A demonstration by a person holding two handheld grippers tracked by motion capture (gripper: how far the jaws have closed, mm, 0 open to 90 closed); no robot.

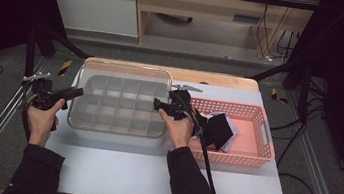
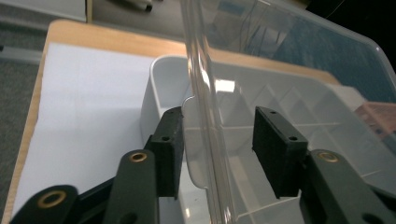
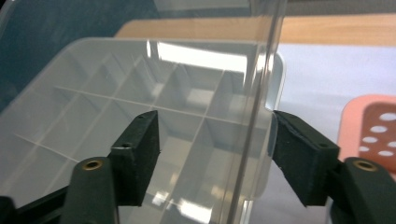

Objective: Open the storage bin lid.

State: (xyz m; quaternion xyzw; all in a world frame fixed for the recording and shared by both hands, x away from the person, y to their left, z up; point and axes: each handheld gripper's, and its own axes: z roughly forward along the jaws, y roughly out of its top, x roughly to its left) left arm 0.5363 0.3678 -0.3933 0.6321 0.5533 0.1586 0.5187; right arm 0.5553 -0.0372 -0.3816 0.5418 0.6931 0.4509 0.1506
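- left claw (image 2: 217, 149) half open around the clear plastic lid (image 1: 128, 71) edge, pads not pressing it
- right claw (image 3: 215, 156) same at 3 o'clock, above the white compartment box (image 1: 119, 135)

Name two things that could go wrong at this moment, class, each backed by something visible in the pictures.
1. The clear lid is raised above the divided box, its rim between open jaws on both sides, so it could drop.
2. The right gripper works close beside the pink basket and might nudge it.
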